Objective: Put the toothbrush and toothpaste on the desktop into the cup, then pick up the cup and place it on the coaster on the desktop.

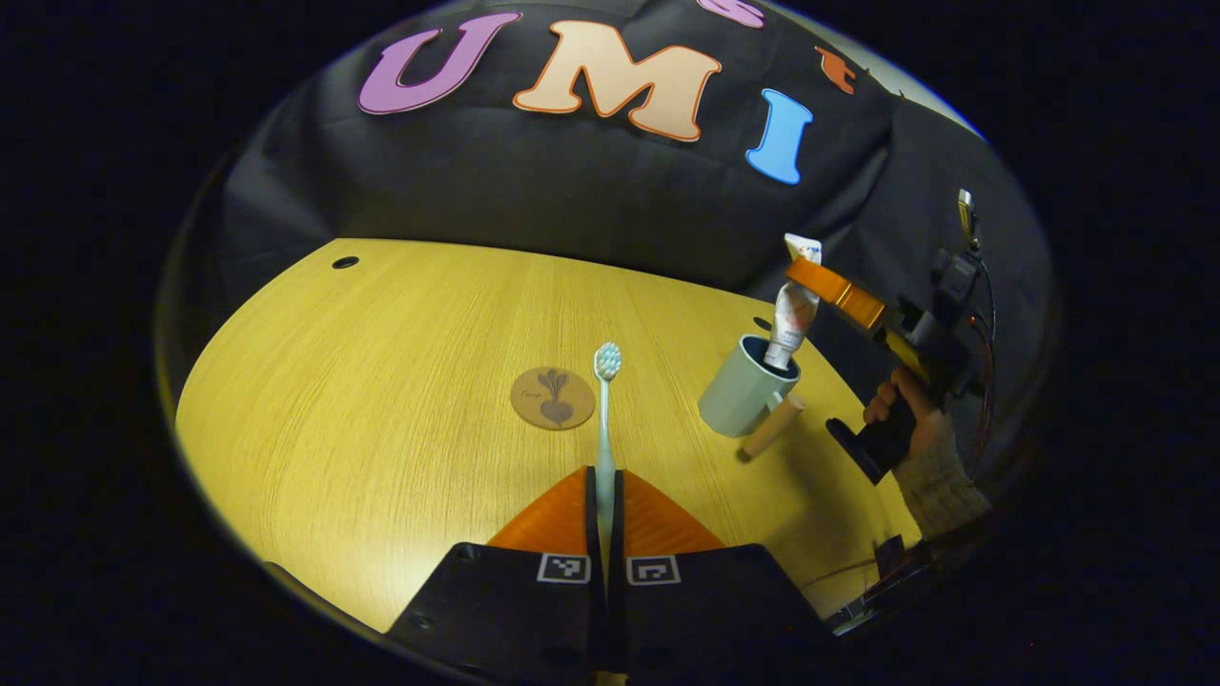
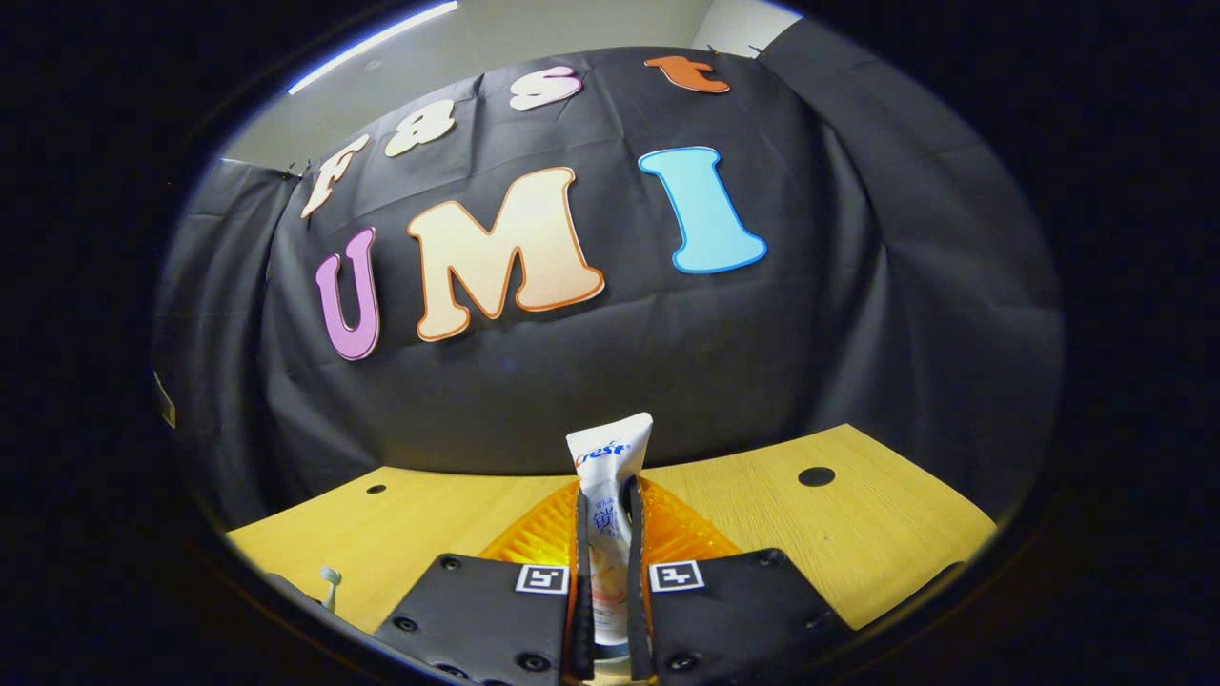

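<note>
The toothpaste tube (image 2: 610, 505) stands upright between the two fingers of the right gripper (image 2: 607, 534), which are closed on its middle so that the flat crimped end points up. In the left gripper view its cap end is already inside the mouth of the pale green cup (image 1: 742, 391), so I judge the tube is held vertical to slide straight down without catching the rim. The cup stands on the wooden desktop (image 1: 381, 381), with its wooden handle (image 1: 772, 427) pointing toward the hand (image 1: 901, 410) that holds this gripper.

The toothbrush (image 1: 604, 429) is clamped by its handle in the left gripper (image 1: 604, 519), fingers nearly shut on it, and the bristle head points forward, away from the tool. It is held well apart from the cup, probably waiting for its turn. The round coaster (image 1: 553, 398) lies just to the left of the brush head, with nothing on it yet.
</note>
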Available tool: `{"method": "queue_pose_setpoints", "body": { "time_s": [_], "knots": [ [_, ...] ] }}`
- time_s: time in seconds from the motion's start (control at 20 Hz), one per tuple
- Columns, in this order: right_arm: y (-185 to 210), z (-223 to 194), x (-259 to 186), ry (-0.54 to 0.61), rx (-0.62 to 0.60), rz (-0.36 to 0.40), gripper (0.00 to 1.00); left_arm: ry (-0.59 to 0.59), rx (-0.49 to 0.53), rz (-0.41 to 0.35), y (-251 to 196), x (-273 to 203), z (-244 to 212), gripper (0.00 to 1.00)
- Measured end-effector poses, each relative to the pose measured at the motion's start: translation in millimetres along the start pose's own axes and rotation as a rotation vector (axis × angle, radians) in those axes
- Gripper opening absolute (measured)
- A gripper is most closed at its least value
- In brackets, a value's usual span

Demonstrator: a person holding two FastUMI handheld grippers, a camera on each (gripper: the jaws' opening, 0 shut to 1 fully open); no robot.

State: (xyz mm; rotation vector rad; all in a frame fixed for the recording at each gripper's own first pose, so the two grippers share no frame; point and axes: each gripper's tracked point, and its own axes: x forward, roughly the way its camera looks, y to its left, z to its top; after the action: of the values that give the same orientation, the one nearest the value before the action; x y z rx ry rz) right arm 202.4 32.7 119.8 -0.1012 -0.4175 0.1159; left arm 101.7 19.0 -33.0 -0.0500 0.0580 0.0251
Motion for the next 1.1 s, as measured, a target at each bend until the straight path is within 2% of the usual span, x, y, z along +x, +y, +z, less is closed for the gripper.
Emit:
{"method": "queue_pose_setpoints", "body": {
  "time_s": [0.3, 0.35, 0.4, 0.5, 0.55, 0.6, 0.65, 0.7, 0.85, 0.9, 1.1],
  "knots": [
    [7, -12, -8, 0.014, 0.045, -0.027, 0.25, -0.008, 0.023, -0.1, -17, 10, 17, 0.0],
    [8, -9, -11, 0.0, 0.054, -0.036, 0.28, -0.016, 0.026, -0.124, -22, 12, 22, 0.0],
    [8, -4, -13, -0.015, 0.059, -0.044, 0.37, -0.022, 0.035, -0.141, -27, 14, 27, 0.0],
    [7, 1, -17, -0.034, 0.056, -0.063, 0.4, -0.033, 0.055, -0.175, -34, 19, 33, 0.0],
    [5, 1, -20, -0.032, 0.05, -0.07, 0.48, -0.039, 0.065, -0.192, -38, 21, 36, 0.0],
    [4, 0, -24, -0.027, 0.046, -0.074, 0.68, -0.044, 0.073, -0.205, -42, 23, 39, 0.0],
    [-1, 0, -27, -0.024, 0.042, -0.091, 0.79, -0.049, 0.077, -0.219, -47, 26, 44, 0.0],
    [-5, -1, -32, -0.017, 0.044, -0.102, 1.0, -0.062, 0.077, -0.234, -50, 29, 50, 0.0],
    [-25, -5, -51, 0.007, 0.049, -0.156, 0.95, -0.098, 0.084, -0.269, -62, 34, 68, 0.0],
    [-32, -6, -58, 0.01, 0.047, -0.175, 0.99, -0.114, 0.085, -0.28, -67, 37, 75, 0.0],
    [-67, -19, -91, 0.054, 0.035, -0.256, 0.98, -0.177, 0.089, -0.328, -89, 49, 100, 0.0]
  ]
}}
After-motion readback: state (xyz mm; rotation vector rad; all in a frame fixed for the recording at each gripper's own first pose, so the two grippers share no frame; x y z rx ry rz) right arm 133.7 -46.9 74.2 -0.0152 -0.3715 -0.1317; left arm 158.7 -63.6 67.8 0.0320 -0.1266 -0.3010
